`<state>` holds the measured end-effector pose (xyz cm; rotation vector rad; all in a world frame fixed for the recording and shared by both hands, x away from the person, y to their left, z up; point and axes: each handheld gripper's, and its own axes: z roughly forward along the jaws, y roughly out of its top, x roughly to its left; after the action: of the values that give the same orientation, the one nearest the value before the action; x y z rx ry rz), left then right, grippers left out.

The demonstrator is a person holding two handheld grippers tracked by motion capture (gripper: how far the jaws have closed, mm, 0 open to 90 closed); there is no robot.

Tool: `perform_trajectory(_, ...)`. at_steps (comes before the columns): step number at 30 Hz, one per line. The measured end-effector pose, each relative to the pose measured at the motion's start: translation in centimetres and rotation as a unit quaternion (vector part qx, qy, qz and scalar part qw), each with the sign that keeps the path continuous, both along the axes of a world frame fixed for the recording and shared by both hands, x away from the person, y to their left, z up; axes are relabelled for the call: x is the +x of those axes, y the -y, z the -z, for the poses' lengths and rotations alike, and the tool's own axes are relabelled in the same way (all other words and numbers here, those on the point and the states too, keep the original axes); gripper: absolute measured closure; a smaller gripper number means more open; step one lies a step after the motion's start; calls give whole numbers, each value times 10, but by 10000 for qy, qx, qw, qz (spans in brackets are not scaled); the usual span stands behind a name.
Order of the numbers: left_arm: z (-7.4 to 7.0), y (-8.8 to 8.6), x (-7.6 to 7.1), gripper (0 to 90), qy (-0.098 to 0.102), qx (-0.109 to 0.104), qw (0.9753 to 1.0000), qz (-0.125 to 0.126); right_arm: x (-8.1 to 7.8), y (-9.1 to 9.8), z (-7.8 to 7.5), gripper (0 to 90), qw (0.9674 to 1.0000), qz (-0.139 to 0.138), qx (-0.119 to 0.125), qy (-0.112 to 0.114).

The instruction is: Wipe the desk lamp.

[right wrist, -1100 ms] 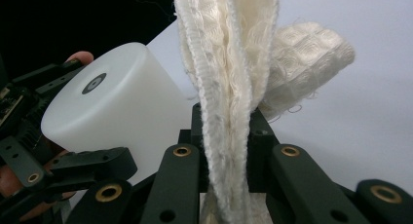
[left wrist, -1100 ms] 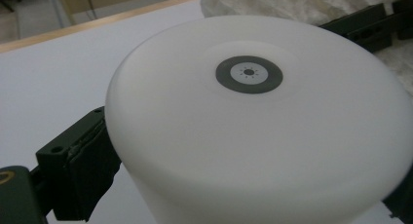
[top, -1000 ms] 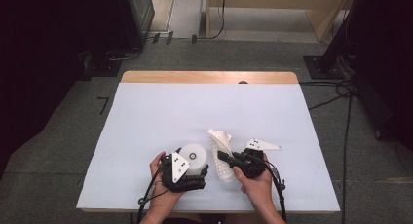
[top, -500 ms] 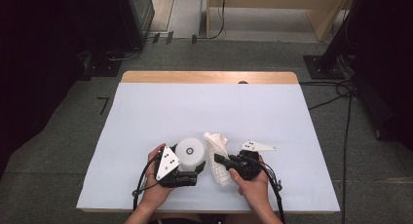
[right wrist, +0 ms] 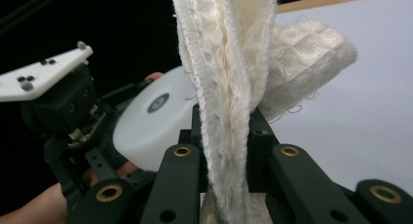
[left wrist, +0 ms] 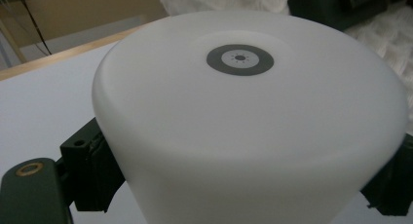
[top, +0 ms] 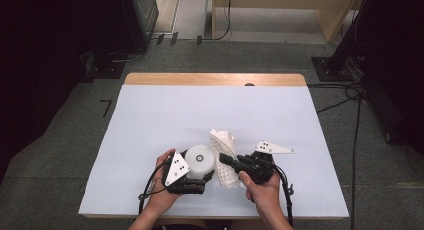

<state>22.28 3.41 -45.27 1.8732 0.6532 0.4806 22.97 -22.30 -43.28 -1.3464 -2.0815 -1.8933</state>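
Note:
A white round puck-shaped object (top: pixel 201 159) with a grey ring mark on top (left wrist: pixel 239 59) is tilted near the table's front edge. My left gripper (top: pixel 202 169) is shut on it, one black finger (left wrist: pixel 90 173) pressed against each side. My right gripper (top: pixel 225 161) points left and is shut on a cream waffle-weave cloth (top: pixel 223 146). The cloth (right wrist: pixel 229 78) rises folded between the jaws of my right gripper (right wrist: pixel 226 136) and droops onto the table past them. It lies right beside the white object (right wrist: pixel 146 121), close to my left gripper (right wrist: pixel 73 117).
A pale lilac mat (top: pixel 210 115) covers the table, with a wooden strip (top: pixel 215 79) showing along the far edge. Cables (top: pixel 350 95) run over the grey carpet at right, and dark equipment stands at far left.
My right gripper has lifted slightly with the cloth and shifted its folds a little. My left gripper has wobbled a bit while keeping its hold on the white object.

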Motion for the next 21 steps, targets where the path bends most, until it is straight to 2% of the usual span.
perform_trajectory(2,-3,-2,1,90,-60,-76,10000,3,1,-2,5,797,9999,0,-86,-74)
perform_trajectory(3,-5,-4,2,90,-152,-248,9996,52,3,-3,9,797,9997,21,-177,-163)
perform_trajectory(5,-9,-7,2,90,-168,-414,9990,69,6,-5,20,797,9988,63,-288,-381)
perform_trajectory(8,-10,-7,1,90,-20,-315,9995,95,9,-7,30,797,9976,84,-388,-566)
perform_trajectory(10,-7,-5,2,90,-30,-254,9996,100,9,-8,29,797,9976,86,-378,-579)
perform_trajectory(13,0,-2,4,89,-42,-106,9999,82,8,-7,21,797,9986,70,-295,-426)
perform_trajectory(16,4,-1,6,89,-28,-51,10000,57,4,-4,8,796,9997,58,-150,-178)
perform_trajectory(19,6,-1,9,89,-123,-39,9999,76,2,1,1,796,9999,94,-68,-65)
perform_trajectory(21,9,0,9,89,-160,23,9998,150,3,2,2,796,9999,117,-79,-95)
